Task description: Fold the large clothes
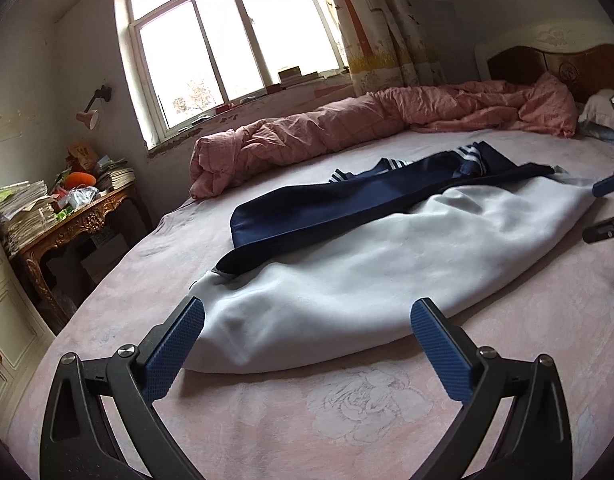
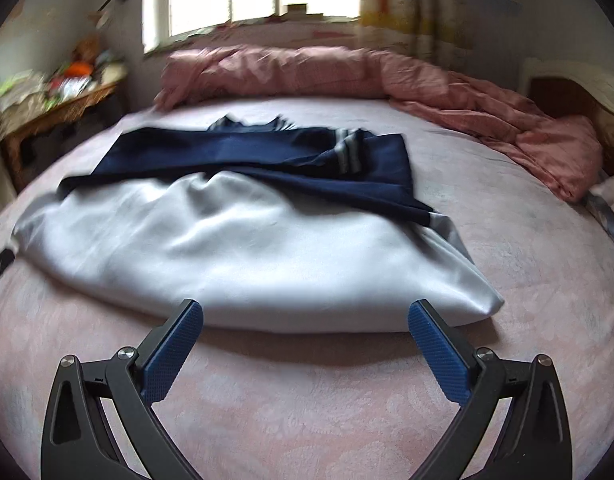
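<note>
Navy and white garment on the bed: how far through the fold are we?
The garment lies in one long band on the bed, navy sleeves laid over the white body, so a lengthwise fold looks done. Nothing is in hand: the left gripper and right gripper hover at its near edge, jaws open. Crosswise folds remain.

one garment [image 1: 347, 276]; one quilt [image 1: 347, 120]; two grippers, left [image 1: 307, 320] and right [image 2: 305, 320]; one side table [image 1: 67, 228]

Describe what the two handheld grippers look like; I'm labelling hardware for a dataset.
Both match. The left gripper and right gripper each have two black curved plastic arms with triangular cut-outs and round silver pivot screws. The fingers carry flat blue pads with a fine knurled texture. No cables, markings or sleeves show.
</note>
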